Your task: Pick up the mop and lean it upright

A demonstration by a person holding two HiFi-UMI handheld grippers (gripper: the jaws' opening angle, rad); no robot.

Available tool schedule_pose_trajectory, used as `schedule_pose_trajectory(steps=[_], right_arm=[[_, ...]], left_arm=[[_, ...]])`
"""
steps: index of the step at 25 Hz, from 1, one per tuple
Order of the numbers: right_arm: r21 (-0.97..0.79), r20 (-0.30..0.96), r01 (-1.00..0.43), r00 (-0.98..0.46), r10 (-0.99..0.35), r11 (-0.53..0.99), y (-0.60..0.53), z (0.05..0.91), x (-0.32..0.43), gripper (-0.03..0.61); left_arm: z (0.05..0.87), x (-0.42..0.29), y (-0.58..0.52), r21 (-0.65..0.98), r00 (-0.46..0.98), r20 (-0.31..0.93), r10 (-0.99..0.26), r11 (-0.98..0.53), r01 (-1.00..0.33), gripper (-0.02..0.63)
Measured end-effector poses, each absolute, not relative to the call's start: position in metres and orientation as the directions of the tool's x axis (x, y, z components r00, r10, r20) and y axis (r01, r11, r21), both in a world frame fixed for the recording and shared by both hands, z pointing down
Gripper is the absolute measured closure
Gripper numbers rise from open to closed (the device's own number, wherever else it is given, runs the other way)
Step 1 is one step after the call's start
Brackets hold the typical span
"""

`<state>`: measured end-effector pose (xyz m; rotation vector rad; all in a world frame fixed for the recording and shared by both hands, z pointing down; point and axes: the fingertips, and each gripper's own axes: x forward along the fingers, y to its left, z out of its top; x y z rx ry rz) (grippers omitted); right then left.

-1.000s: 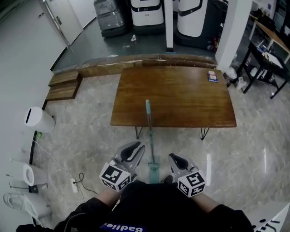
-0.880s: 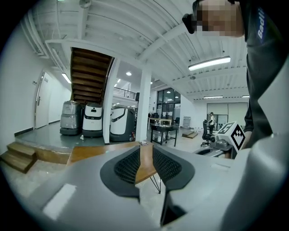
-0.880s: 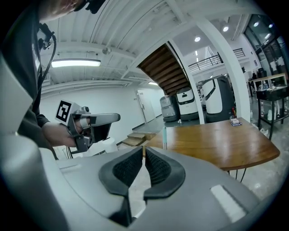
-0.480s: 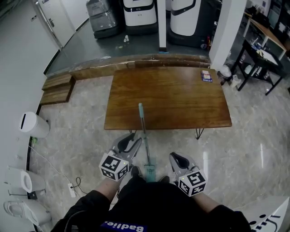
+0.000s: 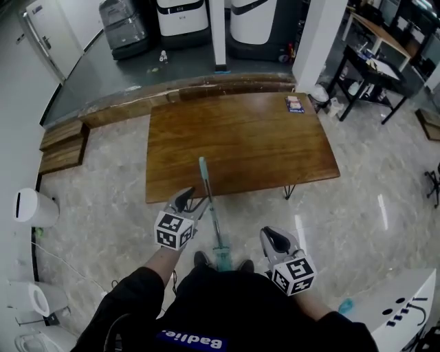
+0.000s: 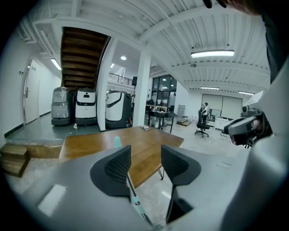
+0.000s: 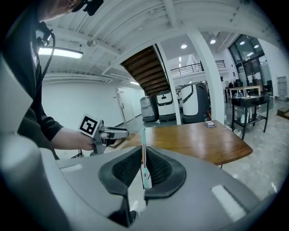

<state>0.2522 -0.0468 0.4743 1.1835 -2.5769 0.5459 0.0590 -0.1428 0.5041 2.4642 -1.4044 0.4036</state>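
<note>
Head view: on the marble floor (image 5: 103, 199) the mop (image 5: 214, 230) stands against the wooden table (image 5: 234, 137). The left gripper (image 5: 196, 198) has jaws just opening, loose around its pole. The right gripper (image 5: 269, 236) is closed, empty.

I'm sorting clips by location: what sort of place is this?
Probably an open-plan office or robotics lab: parked service robots, an office chair in the background, and an indoor staircase.
</note>
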Motion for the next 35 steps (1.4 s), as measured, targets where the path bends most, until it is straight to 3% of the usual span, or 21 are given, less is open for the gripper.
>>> schedule_pose_trajectory(steps=[6, 20, 35], right_arm=[[-0.214, 0.413, -0.812, -0.579, -0.703, 0.543, -0.042, 0.477, 0.25, 0.538], [-0.165, 0.496, -0.886, -0.454, -0.741, 0.433, -0.032, 0.488, 0.275, 0.528], [-0.148, 0.542, -0.918, -0.387, -0.746, 0.369, -0.021, 0.501, 0.303, 0.528]], left_arm=[[0.557, 0.037, -0.174, 0.177, 0.465, 0.447, -0.764, -0.434, -0.883, 0.364], [0.633, 0.039, -0.23, 0.178, 0.458, 0.554, -0.695, -0.438, -0.881, 0.357], [0.664, 0.06, -0.254, 0.17, 0.461, 0.586, -0.667, -0.455, -0.874, 0.371]])
